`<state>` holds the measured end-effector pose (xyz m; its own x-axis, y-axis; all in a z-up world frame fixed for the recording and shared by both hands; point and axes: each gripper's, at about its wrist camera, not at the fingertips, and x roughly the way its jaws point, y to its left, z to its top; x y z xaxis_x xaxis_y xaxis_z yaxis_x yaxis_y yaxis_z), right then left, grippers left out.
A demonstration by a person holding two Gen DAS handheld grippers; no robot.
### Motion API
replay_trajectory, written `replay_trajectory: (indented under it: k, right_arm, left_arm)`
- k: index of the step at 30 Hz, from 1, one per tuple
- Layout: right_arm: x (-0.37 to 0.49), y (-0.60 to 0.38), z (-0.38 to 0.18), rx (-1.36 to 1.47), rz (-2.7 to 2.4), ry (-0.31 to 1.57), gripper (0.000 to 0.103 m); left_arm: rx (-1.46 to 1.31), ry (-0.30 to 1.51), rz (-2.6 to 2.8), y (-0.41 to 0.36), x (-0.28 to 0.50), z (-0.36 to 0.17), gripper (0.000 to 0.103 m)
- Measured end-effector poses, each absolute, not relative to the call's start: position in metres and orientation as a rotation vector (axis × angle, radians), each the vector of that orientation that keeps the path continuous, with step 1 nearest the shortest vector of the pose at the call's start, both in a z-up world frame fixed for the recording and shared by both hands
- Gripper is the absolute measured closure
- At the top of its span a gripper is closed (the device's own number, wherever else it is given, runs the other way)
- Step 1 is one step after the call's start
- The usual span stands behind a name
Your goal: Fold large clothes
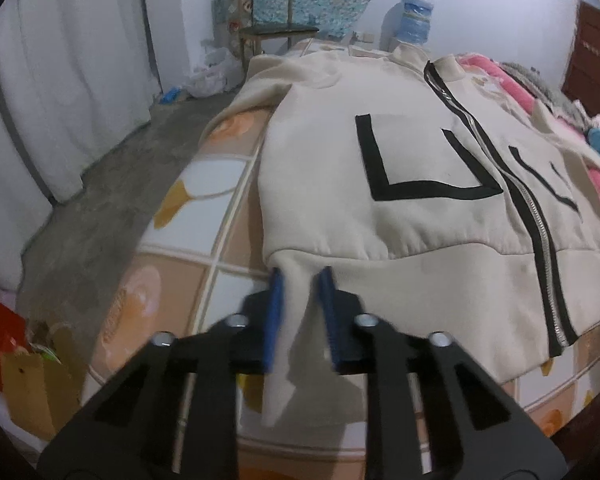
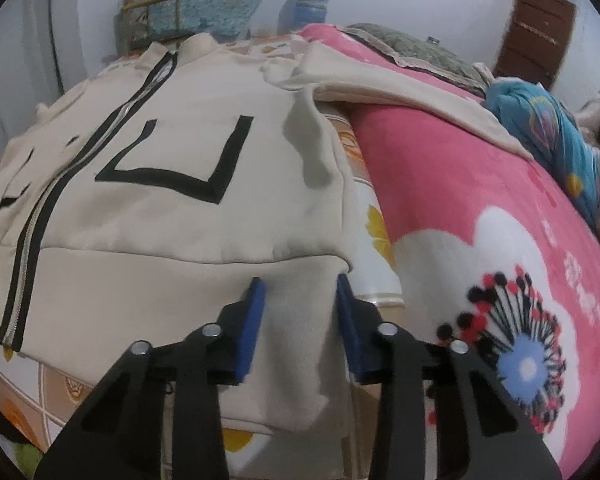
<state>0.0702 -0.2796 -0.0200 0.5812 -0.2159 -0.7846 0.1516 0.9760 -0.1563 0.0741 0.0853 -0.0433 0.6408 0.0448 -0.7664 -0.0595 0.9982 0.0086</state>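
Cream zip jacket [image 1: 400, 208] flat on bed [image 1: 204, 208], front up, both hem corners gripped.

Jacket's long axis runs away from both grippers, collar at the far end, hem nearest. Left gripper [image 1: 300, 276] clamped on the left hem corner; right gripper [image 2: 300, 284] has hem cloth between its blue pads, apparently pinched. Both equally near; judged next move: carry hem toward collar. Pink blanket [image 2: 480, 208] lies just beside, right.

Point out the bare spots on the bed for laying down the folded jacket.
Free: the checked sheet between the cream zip jacket and the bed's floor-side edge. Narrower: the sheet strip between jacket and pink blanket. Crowded: beyond the blanket, where a blue bundle lies.
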Motion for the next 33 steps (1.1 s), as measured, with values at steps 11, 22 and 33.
replay_trajectory:
  k: [11, 22, 33]
  right_arm:
    - [0.047, -0.286, -0.006, -0.044, -0.18, 0.956, 0.096]
    - [-0.032, -0.29, 0.004, 0.006, -0.167, 1.036, 0.097]
    - [-0.054, -0.294, 0.042, 0.042, -0.157, 0.957, 0.075]
  left_arm:
    - [0.058, 0.832, 0.003, 0.088, 0.053, -0.024, 0.098]
    - [0.103, 0.905, -0.04, 0.105, -0.008, -0.015, 0.098]
    - [0.034, 0.887, -0.029, 0.127, -0.012, 0.0, 0.094]
